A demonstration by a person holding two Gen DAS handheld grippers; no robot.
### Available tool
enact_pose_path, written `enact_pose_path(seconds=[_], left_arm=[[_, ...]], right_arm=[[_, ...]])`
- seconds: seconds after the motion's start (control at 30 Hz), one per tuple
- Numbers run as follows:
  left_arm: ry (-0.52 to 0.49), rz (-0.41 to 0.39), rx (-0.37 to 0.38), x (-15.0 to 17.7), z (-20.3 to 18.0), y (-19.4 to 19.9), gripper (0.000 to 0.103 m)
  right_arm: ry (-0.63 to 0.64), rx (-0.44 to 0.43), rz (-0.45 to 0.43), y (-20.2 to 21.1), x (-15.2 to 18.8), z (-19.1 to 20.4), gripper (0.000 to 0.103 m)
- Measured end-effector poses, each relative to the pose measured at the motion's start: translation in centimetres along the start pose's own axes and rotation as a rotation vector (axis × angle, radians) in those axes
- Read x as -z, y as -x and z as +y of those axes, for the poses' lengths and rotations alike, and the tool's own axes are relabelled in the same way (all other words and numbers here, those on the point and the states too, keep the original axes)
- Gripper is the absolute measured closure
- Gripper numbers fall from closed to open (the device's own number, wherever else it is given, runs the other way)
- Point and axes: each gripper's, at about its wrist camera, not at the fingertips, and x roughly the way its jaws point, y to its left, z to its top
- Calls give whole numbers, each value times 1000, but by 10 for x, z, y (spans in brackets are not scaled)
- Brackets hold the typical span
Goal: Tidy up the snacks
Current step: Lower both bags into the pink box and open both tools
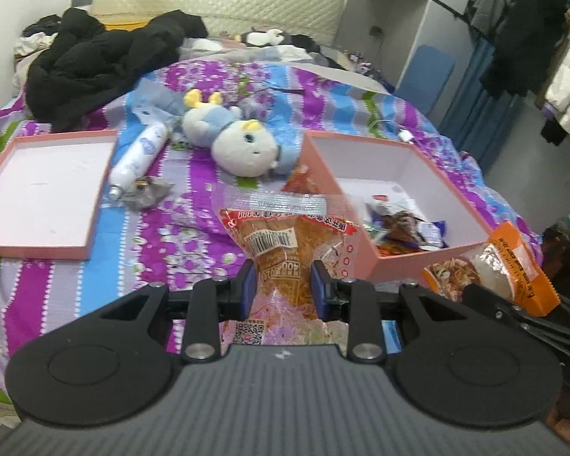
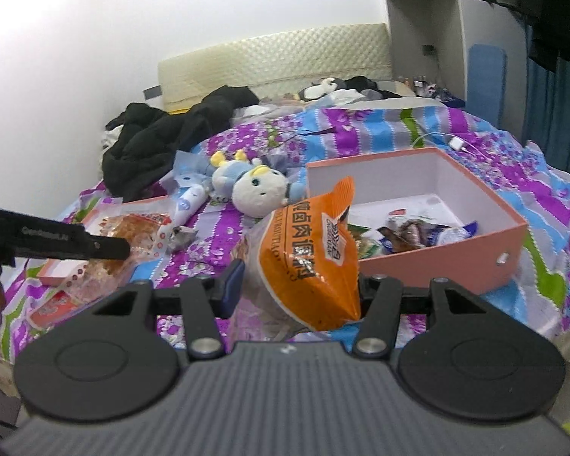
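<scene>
Holding two snack packets above the bed

Holding a clear packet of brown dried snack (image 1: 285, 243), the left gripper (image 1: 283, 288) has its jaws closed part way, and the blue pads press on both sides of the packet. This packet hangs at the lower centre of the left wrist view, above the flowered bedspread (image 1: 163, 250). The right gripper (image 2: 296, 285) grips an orange snack bag (image 2: 311, 254) in the same manner; its jaws stand about half open around the bag, which rises upright in the middle of the right wrist view. The right pad is hidden behind the bag.

A pink box (image 1: 418, 262) lies on the bed at the right of the left wrist view, and several small wrapped snacks (image 1: 406, 224) are inside it, near the front wall. Its pink lid (image 1: 38, 190) lies open side up at the left of the frame, well apart from the box. Between them rest a white plush toy (image 1: 243, 144), a white bottle (image 1: 136, 159) on its side and a small dark wrapper (image 1: 148, 190). Black clothes (image 1: 95, 60) are heaped at the upper left, before the headboard.
</scene>
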Motion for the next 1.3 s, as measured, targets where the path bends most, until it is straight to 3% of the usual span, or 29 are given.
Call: enact_pose_path(seconds=[0.17, 0.43, 1.3], left_arm=[[-13, 25, 66, 4, -26, -8, 68], [-20, 78, 128, -3, -50, -56, 68], [-98, 173, 152, -126, -125, -277, 68]], right_arm=[[-23, 48, -6, 11, -1, -18, 47], [-40, 110, 21, -12, -4, -44, 47], [-79, 157, 90, -174, -72, -157, 47]])
